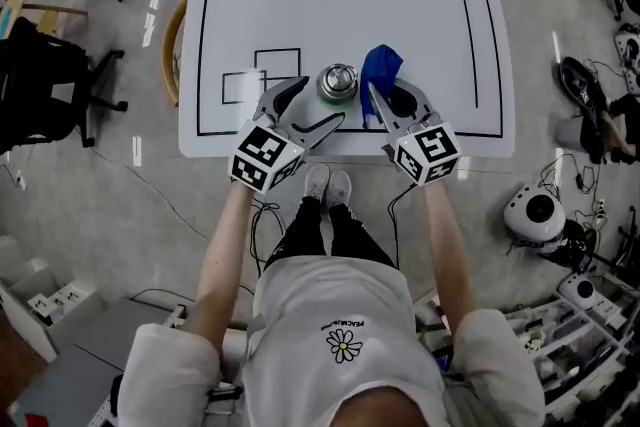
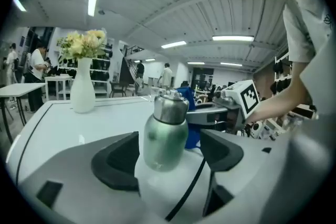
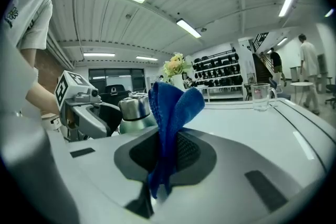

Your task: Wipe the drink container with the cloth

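The place reads as a robotics lab in a large open hall. A ribbed metal ceiling (image 2: 173, 2) carries strip lights (image 2: 232, 38). Far off stand stocked shelves (image 3: 218, 68) and several people (image 2: 166, 75). The white surface (image 1: 400, 25) bears black marked outlines. On the grey floor (image 1: 120, 205) to the right lie cables (image 1: 553, 173) and white round devices (image 1: 535, 213).

We see even, fairly bright light from ceiling strip lights (image 2: 232, 38) above the white table (image 1: 400, 5), pale glare streaks on the floor (image 1: 120, 165) left of it; both gripper views bend and darken at their corners
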`<act>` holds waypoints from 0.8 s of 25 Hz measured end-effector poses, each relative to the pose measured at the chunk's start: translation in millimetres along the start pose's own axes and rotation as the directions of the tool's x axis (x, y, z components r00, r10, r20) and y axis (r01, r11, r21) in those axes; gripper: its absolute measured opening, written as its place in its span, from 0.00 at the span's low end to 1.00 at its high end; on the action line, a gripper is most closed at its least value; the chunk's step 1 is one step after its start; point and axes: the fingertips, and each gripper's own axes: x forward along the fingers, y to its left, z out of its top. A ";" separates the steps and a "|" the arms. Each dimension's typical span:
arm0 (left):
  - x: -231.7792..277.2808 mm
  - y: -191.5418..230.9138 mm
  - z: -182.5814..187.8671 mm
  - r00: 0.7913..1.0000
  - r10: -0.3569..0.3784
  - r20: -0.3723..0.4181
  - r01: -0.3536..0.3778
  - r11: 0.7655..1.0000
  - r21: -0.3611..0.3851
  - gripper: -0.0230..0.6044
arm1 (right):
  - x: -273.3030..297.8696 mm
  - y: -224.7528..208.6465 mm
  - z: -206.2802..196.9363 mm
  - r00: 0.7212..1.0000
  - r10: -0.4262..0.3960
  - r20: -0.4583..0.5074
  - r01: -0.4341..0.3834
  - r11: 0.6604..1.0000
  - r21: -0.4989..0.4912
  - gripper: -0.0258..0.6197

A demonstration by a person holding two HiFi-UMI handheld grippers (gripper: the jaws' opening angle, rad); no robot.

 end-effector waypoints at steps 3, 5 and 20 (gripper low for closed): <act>8.9 -1.9 -16.5 0.999 -0.019 -0.046 0.020 1.000 0.002 0.60 | 9.1 5.1 -5.7 0.999 0.051 -0.016 -0.051 0.999 -0.001 0.10; 10.6 -0.6 -22.2 0.998 -0.019 -0.053 0.018 1.000 -0.014 0.60 | 13.7 9.2 -9.9 0.997 0.075 -0.029 -0.075 0.997 0.002 0.10; 18.2 -4.3 -34.6 0.994 -0.038 -0.099 0.036 0.999 -0.023 0.60 | -7.8 31.8 -24.3 0.999 0.052 -0.015 -0.050 0.995 0.090 0.11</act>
